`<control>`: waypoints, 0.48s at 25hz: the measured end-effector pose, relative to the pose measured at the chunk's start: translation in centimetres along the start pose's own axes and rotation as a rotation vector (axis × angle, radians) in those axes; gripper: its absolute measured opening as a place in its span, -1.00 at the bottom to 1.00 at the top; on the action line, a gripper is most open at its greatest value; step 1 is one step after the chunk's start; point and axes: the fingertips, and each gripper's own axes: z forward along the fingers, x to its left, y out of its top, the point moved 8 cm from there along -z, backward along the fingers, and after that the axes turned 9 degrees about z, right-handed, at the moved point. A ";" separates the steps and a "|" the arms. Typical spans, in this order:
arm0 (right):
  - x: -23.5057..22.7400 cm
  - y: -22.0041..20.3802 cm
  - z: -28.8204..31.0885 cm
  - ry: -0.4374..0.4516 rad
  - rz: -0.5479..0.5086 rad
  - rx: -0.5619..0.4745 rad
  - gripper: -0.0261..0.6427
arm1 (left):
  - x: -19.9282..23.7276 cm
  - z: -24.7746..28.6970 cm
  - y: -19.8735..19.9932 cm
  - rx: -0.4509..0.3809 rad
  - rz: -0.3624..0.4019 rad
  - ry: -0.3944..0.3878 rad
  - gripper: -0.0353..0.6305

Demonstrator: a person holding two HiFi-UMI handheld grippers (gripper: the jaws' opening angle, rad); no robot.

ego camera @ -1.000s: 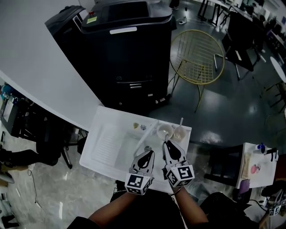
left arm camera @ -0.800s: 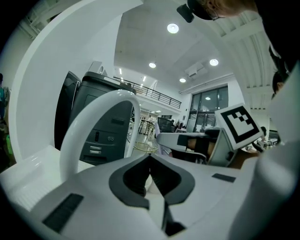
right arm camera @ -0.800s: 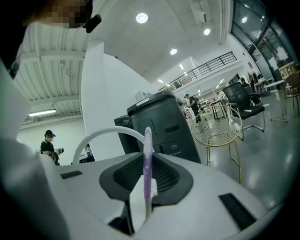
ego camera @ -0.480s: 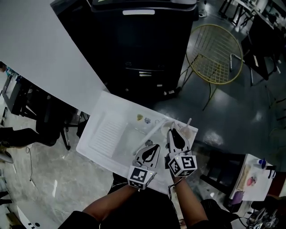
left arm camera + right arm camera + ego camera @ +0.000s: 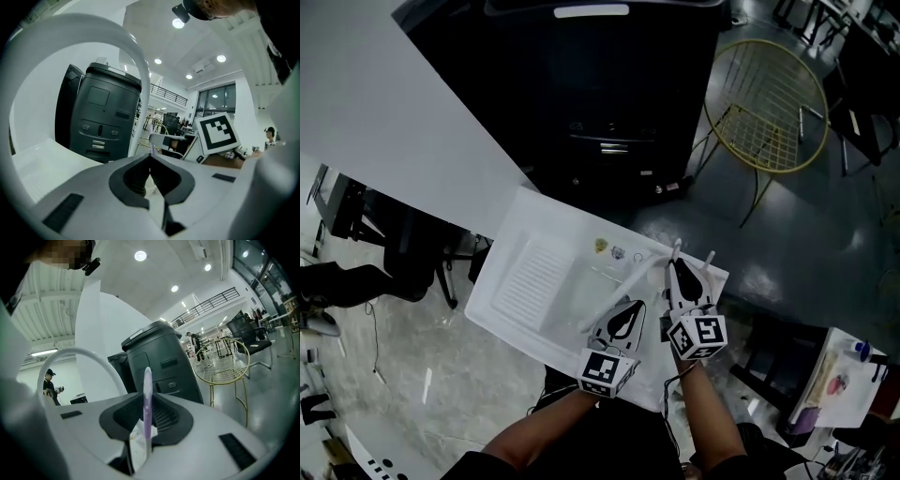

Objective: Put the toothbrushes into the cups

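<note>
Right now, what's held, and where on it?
Right gripper holds a toothbrush by its stem, one end above the fingers. Left gripper holds nothing.

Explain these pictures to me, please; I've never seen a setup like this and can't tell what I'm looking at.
No robot: a person carries two hand-held tools, each with two jaws. The head view looks down from a camera on their head at a white sink unit. The other two views come from cameras riding on the tools, looking along the jaws. The right gripper is shut on an upright purple toothbrush. The left gripper has its jaws together, nothing clearly held.
</note>
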 end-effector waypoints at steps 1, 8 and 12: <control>-0.4 -0.3 0.2 -0.005 0.002 -0.003 -0.70 | -0.1 0.2 -0.1 0.000 -0.003 -0.001 -0.85; -1.8 -1.9 1.9 -0.013 0.013 -0.001 -0.70 | -0.4 0.5 -0.4 -0.005 -0.032 0.013 -0.85; -2.4 -3.0 2.6 -0.031 0.005 0.006 -0.70 | -0.1 0.5 -0.2 -0.006 -0.017 0.004 -0.85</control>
